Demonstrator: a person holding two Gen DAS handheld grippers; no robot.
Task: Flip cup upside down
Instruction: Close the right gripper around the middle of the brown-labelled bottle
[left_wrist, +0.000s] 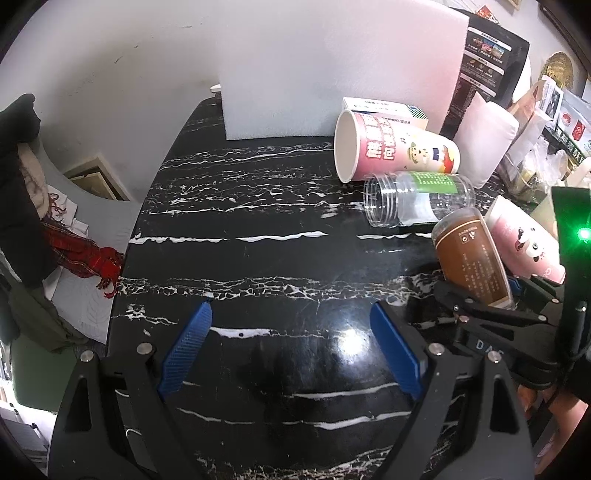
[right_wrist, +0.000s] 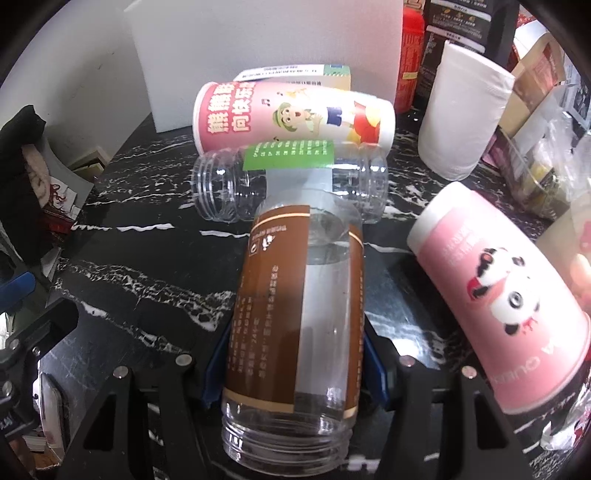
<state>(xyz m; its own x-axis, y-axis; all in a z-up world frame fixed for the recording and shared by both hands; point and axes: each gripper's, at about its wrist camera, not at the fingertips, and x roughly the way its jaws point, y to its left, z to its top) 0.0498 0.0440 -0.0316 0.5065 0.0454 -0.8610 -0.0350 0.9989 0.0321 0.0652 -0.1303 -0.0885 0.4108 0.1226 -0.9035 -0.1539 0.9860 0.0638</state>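
Note:
My right gripper (right_wrist: 291, 354) is shut on a clear plastic cup with a brown label (right_wrist: 295, 314), held lengthwise with its threaded mouth toward the camera and its base pointing away. In the left wrist view the same cup (left_wrist: 471, 254) is at the right, tilted, in the right gripper's black fingers (left_wrist: 480, 310) above the black marble table (left_wrist: 240, 221). My left gripper (left_wrist: 291, 347) is open and empty, low over the table's near middle, its blue pads (left_wrist: 188, 347) wide apart.
A pink paper cup with a cartoon figure (right_wrist: 291, 114) and a clear jar with a green label (right_wrist: 291, 181) lie on their sides behind. A pink panda cup (right_wrist: 502, 299) lies at the right. A paper roll (right_wrist: 465, 110), white foam board (left_wrist: 332, 66) and boxes stand at the back.

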